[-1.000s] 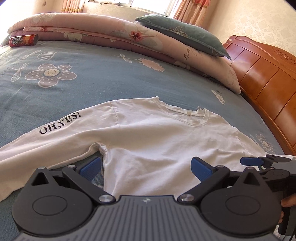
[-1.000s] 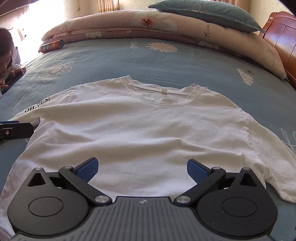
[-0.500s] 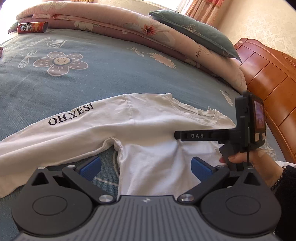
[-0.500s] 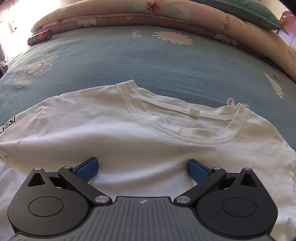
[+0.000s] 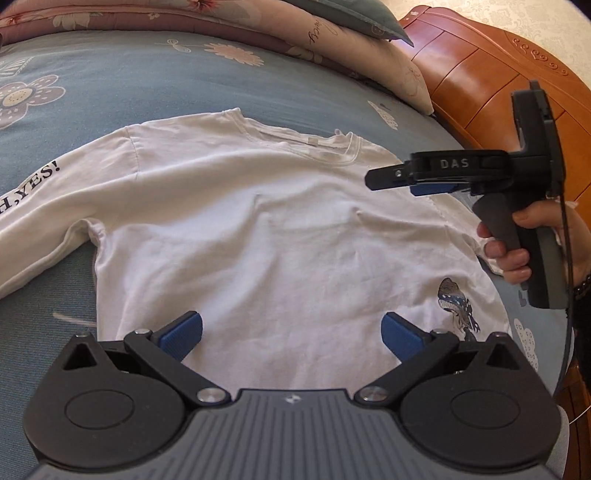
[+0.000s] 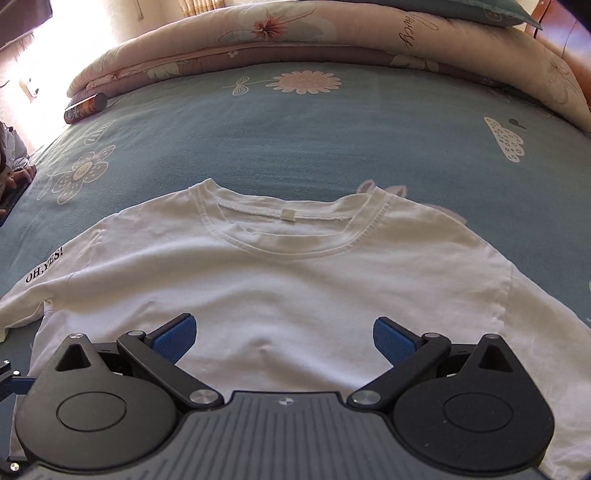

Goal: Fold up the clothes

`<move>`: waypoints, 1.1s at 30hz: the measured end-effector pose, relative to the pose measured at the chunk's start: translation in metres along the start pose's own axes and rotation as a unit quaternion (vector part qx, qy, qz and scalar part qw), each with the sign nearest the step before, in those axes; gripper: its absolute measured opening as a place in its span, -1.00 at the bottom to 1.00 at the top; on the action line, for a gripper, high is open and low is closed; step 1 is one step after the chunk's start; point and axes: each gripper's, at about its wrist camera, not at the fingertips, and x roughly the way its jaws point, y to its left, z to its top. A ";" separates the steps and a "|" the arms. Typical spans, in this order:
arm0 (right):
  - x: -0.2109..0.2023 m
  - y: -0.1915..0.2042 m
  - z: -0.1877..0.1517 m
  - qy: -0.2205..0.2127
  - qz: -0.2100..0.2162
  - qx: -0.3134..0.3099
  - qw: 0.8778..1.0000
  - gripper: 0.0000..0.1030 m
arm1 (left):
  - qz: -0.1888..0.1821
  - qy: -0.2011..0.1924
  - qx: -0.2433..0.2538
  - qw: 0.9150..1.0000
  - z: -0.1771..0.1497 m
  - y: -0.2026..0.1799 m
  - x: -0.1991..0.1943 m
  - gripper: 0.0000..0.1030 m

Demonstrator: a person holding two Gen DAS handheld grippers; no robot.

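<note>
Nearest the left wrist camera, the left gripper (image 5: 291,332) has its blue-padded jaws spread wide with nothing between them, poised over the lower body of the white T-shirt (image 5: 280,236). The right gripper (image 6: 284,334) likewise stands wide open and empty above the shirt's chest; in the left view it is seen from the side, held by a hand (image 5: 517,240) over the shirt's right shoulder, and from that angle its opening cannot be judged. The shirt lies spread flat on the bed (image 6: 332,140), front up, its long axis running from the hem near the cameras to the collar (image 6: 291,221) pointing away toward the folded quilt. One sleeve, printed "OH,YES!" (image 6: 44,267), stretches out to the left; a small mushroom-like print (image 5: 456,302) sits near the hem on the right, though it is too small to be sure of. Beyond the collar is bare blue flowered sheet, then a cylindrical can (image 6: 85,108) lying on its side by the folded quilt (image 6: 295,40), with a green pillow (image 6: 461,11) on top. A wooden headboard (image 5: 480,74) rises at far right.
</note>
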 end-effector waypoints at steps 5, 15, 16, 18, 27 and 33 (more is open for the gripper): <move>0.017 -0.028 0.001 0.001 -0.029 0.016 0.999 1.00 | 0.023 0.005 0.017 1.000 -0.002 -0.006 0.009 0.98; 0.069 -0.060 0.028 -0.014 -0.102 0.015 0.995 1.00 | -0.005 -0.013 -0.010 1.000 0.001 0.009 0.010 0.98; 0.074 -0.062 0.035 -0.017 -0.107 0.012 0.994 1.00 | -0.006 -0.015 -0.010 1.000 0.001 0.009 0.010 0.98; 0.080 -0.066 0.044 -0.021 -0.108 0.008 0.994 1.00 | -0.008 -0.019 -0.010 1.000 0.002 0.010 0.011 0.98; 0.027 -0.059 0.040 -0.016 -0.009 0.051 0.999 1.00 | -0.004 -0.024 -0.005 1.000 0.001 0.008 0.013 0.98; 0.024 -0.031 0.012 0.031 0.041 0.029 0.998 1.00 | 0.003 -0.024 0.001 1.000 0.000 0.006 0.013 0.98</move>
